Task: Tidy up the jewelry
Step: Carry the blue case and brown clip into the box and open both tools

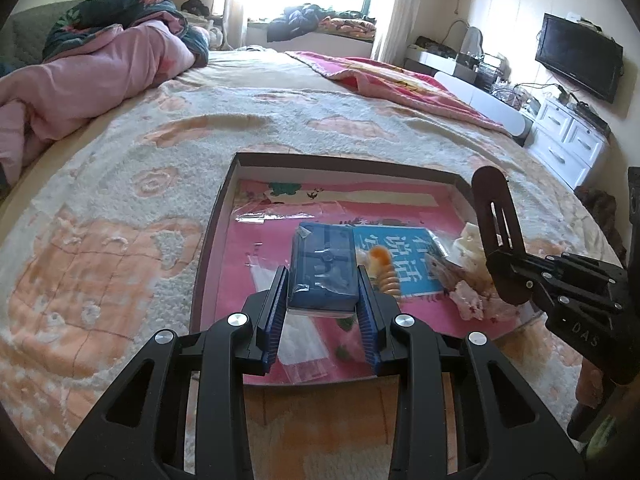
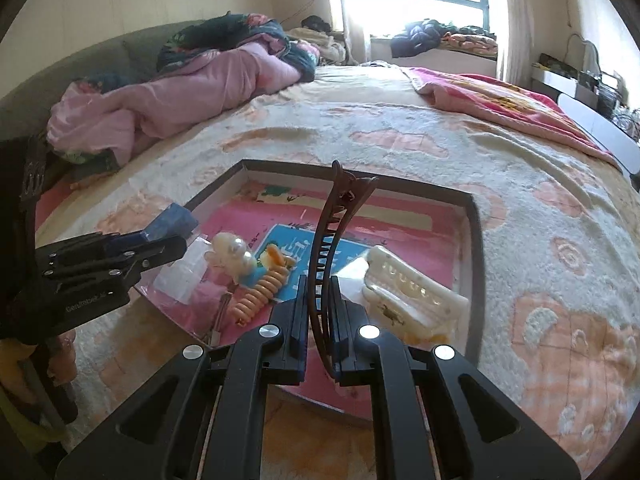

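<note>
A shallow cardboard box lid (image 1: 216,216) with a pink lining lies on the bed. My left gripper (image 1: 323,276) is shut on a small blue box (image 1: 325,268) and holds it just above the lid's floor. My right gripper (image 2: 320,284) is shut on a long brown hair clip (image 2: 332,236) that stands upright over the lid; it also shows in the left wrist view (image 1: 498,236). In the lid (image 2: 474,232) lie an orange spiral hair tie (image 2: 262,290), a cream claw clip (image 2: 408,292) and a pearly cartoon clip (image 2: 232,254).
The lid rests on a fluffy cream and peach blanket (image 1: 120,208). A pink quilt heap (image 1: 88,68) lies at the far left, a red blanket (image 1: 384,76) at the far right. A white dresser (image 1: 568,140) and TV (image 1: 578,60) stand beyond the bed.
</note>
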`<state>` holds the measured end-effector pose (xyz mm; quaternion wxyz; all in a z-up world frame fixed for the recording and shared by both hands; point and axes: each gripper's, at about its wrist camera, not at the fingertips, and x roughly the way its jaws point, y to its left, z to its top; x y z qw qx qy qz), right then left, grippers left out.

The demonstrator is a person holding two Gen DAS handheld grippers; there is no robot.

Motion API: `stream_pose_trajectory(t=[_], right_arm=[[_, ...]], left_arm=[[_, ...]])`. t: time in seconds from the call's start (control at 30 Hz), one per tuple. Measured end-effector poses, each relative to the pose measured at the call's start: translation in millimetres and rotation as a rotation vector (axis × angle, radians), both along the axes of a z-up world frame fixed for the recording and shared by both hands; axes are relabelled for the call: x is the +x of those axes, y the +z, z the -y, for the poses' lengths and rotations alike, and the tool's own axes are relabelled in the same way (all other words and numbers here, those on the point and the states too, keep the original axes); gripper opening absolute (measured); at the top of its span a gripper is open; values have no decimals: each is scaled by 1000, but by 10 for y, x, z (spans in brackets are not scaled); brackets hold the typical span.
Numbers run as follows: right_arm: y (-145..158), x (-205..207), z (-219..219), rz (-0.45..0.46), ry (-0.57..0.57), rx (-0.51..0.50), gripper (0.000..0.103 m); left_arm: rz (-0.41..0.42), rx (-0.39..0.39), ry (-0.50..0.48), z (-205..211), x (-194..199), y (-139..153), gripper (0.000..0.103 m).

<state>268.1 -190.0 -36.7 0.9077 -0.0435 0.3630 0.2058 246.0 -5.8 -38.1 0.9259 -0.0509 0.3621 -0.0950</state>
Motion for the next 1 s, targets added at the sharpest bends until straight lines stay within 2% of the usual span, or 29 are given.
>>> stream_pose_trajectory(t=[0.43,0.77,1.0], right_arm=[[-203,96,-229,-72,96,4,9],[-315,60,-313,-108,106,27,9],[-345,22,-372,-100,113,3,9]], left_arm=[[-13,-4,21,7,160,-98,25],[-15,-14,37,-33,234,-143,25],[-17,-13,43,-47,243,-163,25]])
